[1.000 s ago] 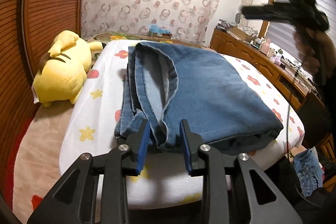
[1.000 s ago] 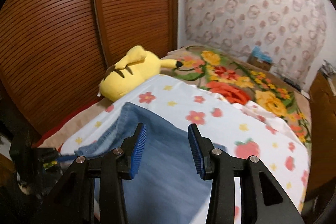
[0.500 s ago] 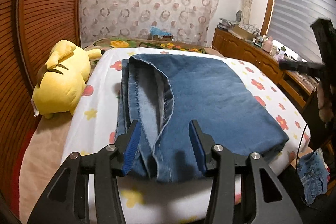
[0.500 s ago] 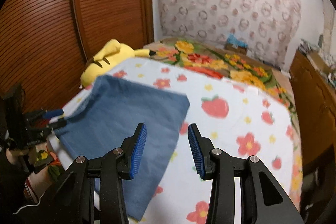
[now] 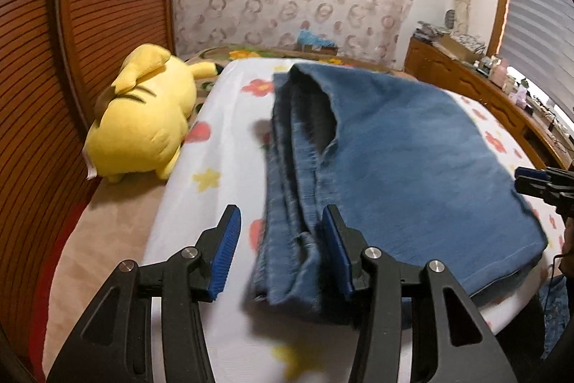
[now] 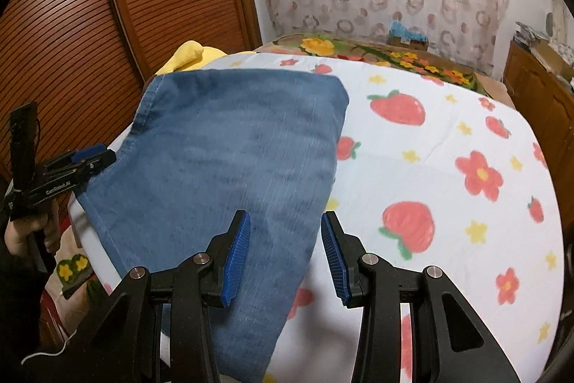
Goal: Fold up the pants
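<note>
A second ago the left gripper (image 5: 280,253) pinched the jeans' (image 5: 401,160) stacked hems; now its jaws stand apart, released, the hems loose between them. The right gripper (image 6: 283,253), then high above the jeans, now hovers low over their near corner, jaws apart, grasping nothing. The yellow plush toy (image 5: 143,117) beside the jeans is mostly hidden in the right view. The jeans lie folded into a blue rectangle on the flowered blanket (image 6: 448,146).

Yellow plush toy (image 5: 140,117) on flowered blanket (image 6: 448,139), beside slatted wooden door (image 6: 71,24).
</note>
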A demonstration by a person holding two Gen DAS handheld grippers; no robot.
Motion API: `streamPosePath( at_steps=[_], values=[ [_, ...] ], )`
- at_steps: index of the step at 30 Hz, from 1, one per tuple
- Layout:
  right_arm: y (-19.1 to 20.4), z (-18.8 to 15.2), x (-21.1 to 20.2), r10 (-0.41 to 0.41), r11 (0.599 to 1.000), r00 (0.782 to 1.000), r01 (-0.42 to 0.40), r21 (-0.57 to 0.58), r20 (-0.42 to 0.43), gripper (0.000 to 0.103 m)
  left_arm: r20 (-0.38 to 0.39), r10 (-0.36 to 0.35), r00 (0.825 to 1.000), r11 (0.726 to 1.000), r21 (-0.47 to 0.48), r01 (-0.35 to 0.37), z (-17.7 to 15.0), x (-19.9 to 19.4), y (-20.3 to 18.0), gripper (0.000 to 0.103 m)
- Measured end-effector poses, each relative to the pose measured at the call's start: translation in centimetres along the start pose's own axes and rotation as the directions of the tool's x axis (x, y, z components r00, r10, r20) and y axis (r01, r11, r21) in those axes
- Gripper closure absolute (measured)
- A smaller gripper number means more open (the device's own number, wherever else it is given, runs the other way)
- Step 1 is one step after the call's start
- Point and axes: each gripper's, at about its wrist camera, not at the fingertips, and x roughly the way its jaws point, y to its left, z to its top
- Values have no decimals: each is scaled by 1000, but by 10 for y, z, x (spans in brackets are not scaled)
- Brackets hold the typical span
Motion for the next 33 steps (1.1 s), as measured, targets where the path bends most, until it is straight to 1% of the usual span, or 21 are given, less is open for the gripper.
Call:
streamPosePath(
  at_steps=[5,9,11,12,15,16,17,18,19,20,24,33],
  values=[
    [1,-7,2,0,1000,1000,0,11,4,60,5,5,1000,1000,-24,-5,-4,-3,6,55],
    [3,-14,4,-3,1000,1000,3,5,2,60,39,-22,999,1000,-17,23,0,-15,-3,55],
    [5,-15,5,-10,1000,1000,10,3,-6,56,59,-52,997,999,-8,52,2,-21,-9,55],
    [5,-16,6,-14,1000,1000,14,6,-6,55,73,-72,995,997,0,72,2,-25,-13,55],
    [5,-17,7,-21,1000,1000,21,13,-2,54,86,-92,992,995,45,89,4,-32,-29,54],
    [8,-18,7,-23,1000,1000,23,16,-1,54,88,-105,991,993,58,100,4,-34,-33,53],
    [8,-19,7,-25,1000,1000,25,17,0,54,88,-117,989,992,67,111,4,-35,-37,44],
    [10,-21,7,-28,999,1000,28,16,2,53,89,-135,987,989,76,128,4,-36,-41,32],
    [11,-22,7,-30,999,1000,30,16,3,53,91,-144,985,987,79,137,4,-37,-44,23],
    [11,-22,7,-30,999,1000,30,17,4,53,96,-153,984,986,85,145,4,-38,-48,18],
    [13,-26,7,-28,999,1000,28,19,4,53,78,-168,983,981,112,159,3,-37,-60,17],
    [12,-30,15,-7,999,1000,7,42,-8,53,21,-195,981,972,139,190,-9,-30,-87,17]
  ],
)
